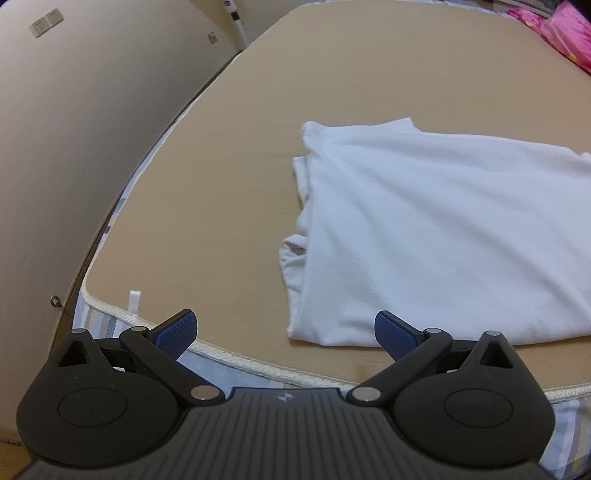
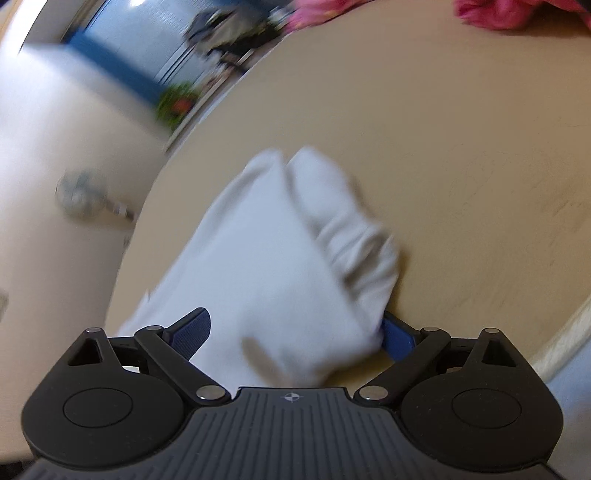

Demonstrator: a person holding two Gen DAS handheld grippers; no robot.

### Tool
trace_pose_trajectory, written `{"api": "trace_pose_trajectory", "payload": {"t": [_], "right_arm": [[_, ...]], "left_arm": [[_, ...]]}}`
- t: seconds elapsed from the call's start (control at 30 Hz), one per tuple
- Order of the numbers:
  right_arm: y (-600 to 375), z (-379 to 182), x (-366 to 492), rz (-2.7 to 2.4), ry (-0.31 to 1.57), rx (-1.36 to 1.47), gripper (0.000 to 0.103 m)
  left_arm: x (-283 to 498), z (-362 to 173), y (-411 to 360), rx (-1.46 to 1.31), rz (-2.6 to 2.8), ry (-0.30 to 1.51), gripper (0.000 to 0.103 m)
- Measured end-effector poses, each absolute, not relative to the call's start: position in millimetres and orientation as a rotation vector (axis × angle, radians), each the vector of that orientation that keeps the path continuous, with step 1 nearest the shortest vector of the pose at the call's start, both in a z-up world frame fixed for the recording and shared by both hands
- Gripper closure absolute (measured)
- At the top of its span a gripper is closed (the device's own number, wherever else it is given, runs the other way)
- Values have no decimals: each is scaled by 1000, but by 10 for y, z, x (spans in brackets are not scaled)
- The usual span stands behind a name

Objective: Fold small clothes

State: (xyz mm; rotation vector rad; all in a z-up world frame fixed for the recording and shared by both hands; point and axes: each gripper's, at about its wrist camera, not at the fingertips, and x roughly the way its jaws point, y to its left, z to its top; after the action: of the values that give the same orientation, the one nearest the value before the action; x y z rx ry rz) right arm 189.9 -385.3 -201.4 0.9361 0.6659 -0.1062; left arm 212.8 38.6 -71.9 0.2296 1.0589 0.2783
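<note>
A white garment (image 1: 424, 229) lies partly folded on a tan mat (image 1: 229, 177), its folded edge and a tucked sleeve facing left. My left gripper (image 1: 284, 332) is open near the mat's front edge, with the garment's near corner just ahead between the blue pads (image 1: 177, 330) and nothing gripped. In the blurred right wrist view the same white garment (image 2: 273, 258) stretches away from the right gripper (image 2: 295, 336), whose jaws stand wide apart with the cloth bunched between them and over the right pad (image 2: 397, 338). Whether that cloth rests on the mat or is lifted is unclear.
The tan mat covers a bed with a white piped mattress edge (image 1: 221, 354). A beige wall (image 1: 74, 147) runs close along the left side. Pink bedding (image 1: 561, 29) lies at the far right corner, also seen as pink fabric (image 2: 498, 14). Bare mat spreads beyond the garment.
</note>
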Motion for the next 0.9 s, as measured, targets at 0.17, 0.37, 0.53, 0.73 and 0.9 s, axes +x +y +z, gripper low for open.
{"api": "trace_pose_trajectory", "payload": {"t": [0.17, 0.37, 0.53, 0.73, 0.9], "right_arm": [[-3844, -2027, 1852, -78, 674, 956, 7], [-3753, -1998, 1562, -67, 721, 941, 7], [-3719, -1976, 1328, -77, 729, 948, 7], [-3733, -1972, 1573, -105, 731, 892, 7], [-3924, -2037, 1994, -191, 698, 1009, 7]], "left_arm": [[2163, -743, 533, 173, 308, 1088, 1], [2191, -710, 651, 119, 322, 1091, 1], [2188, -734, 745, 121, 326, 1081, 1], [2185, -849, 874, 76, 327, 1115, 1], [2254, -915, 974, 69, 352, 1113, 1]]}}
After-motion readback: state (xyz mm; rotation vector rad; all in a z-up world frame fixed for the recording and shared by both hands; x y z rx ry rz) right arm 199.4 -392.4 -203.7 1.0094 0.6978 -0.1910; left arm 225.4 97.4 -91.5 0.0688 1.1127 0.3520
